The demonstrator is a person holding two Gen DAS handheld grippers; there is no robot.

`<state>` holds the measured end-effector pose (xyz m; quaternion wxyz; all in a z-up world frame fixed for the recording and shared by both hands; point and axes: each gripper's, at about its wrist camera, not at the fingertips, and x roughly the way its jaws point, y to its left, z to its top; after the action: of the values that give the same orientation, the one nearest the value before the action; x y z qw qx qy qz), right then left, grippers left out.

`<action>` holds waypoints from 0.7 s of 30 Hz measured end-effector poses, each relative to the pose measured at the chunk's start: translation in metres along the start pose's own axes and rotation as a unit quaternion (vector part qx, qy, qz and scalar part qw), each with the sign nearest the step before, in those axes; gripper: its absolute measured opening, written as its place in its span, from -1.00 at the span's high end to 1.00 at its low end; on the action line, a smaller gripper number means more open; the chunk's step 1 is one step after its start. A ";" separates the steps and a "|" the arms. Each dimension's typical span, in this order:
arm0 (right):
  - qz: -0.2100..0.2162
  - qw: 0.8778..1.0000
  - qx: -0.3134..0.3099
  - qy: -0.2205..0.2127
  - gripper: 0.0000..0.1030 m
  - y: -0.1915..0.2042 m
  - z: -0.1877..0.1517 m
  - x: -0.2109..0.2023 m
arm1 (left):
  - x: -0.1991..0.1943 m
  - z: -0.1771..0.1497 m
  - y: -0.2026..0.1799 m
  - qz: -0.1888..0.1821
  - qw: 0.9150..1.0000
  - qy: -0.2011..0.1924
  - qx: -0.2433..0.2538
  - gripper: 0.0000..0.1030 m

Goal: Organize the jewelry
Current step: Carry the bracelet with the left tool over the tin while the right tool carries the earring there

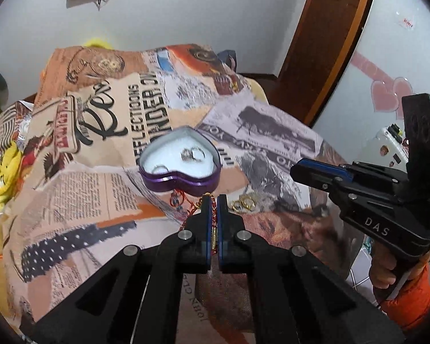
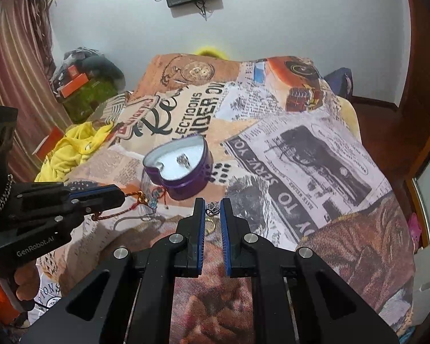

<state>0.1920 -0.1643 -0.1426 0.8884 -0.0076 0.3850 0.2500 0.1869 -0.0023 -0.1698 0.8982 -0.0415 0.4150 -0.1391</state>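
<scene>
Purple heart tin (image 1: pixel 183 182), lid off, sits on bed blanket (image 1: pixel 100 189) w/ silver rings (image 1: pixel 192 154) on white lining. Left tongs (image 1: pixel 214 200) pinch red cord bracelet (image 2: pixel 114 215) just below tin. Right tongs (image 2: pixel 213 205) spread, small silver ring (image 2: pixel 212 208) btwn tips.

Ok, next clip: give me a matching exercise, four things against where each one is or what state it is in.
1 red cord bracelet
2 silver ring
3 gold hoop earrings
4 right gripper

a inside the purple heart tin
b clamped in the left gripper
c loose on the blanket
d open, above a small silver piece

1-b, 2-a, 3-c, 4-d
</scene>
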 end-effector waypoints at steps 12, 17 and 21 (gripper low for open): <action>0.010 1.000 -0.018 -0.022 0.82 0.017 0.024 0.006 | -0.017 0.028 0.011 0.010 0.999 -0.040 0.001 0.97; 0.019 0.999 -0.021 -0.024 0.82 0.023 0.033 0.013 | -0.018 0.040 0.020 0.012 0.999 -0.053 -0.002 0.97; 0.024 0.999 -0.028 -0.025 0.82 0.028 0.040 0.019 | -0.017 0.051 0.027 0.010 0.998 -0.062 -0.003 0.97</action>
<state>0.2175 -0.1230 -0.1230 0.8908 -0.0170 0.3556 0.2822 0.2205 0.0259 -0.1292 0.9233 -0.0484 0.3597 -0.1259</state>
